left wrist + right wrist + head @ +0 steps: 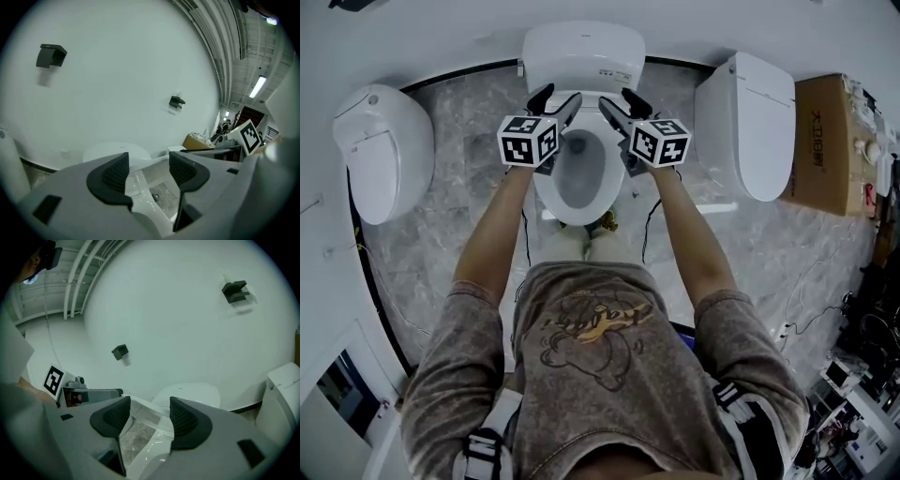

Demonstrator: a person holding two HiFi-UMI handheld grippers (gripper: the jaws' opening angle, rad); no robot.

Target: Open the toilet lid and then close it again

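Note:
The white toilet (546,192) stands in the middle of the head view with its lid (581,52) raised against the back and the bowl (578,173) uncovered. My left gripper (558,97) is at the lid's lower left edge, my right gripper (619,99) at its lower right. Both are open. In the left gripper view the left gripper (149,171) has a white rim showing in its gap, with the lid (110,152) beyond. The right gripper (145,413) looks the same, lid (192,397) behind. Contact with the jaws cannot be told.
A second toilet (380,150) stands at the left and a third (759,122) at the right, beside a cardboard box (820,141). Cables (811,314) lie on the marble floor at the right. Dark brackets (50,55) hang on the white wall.

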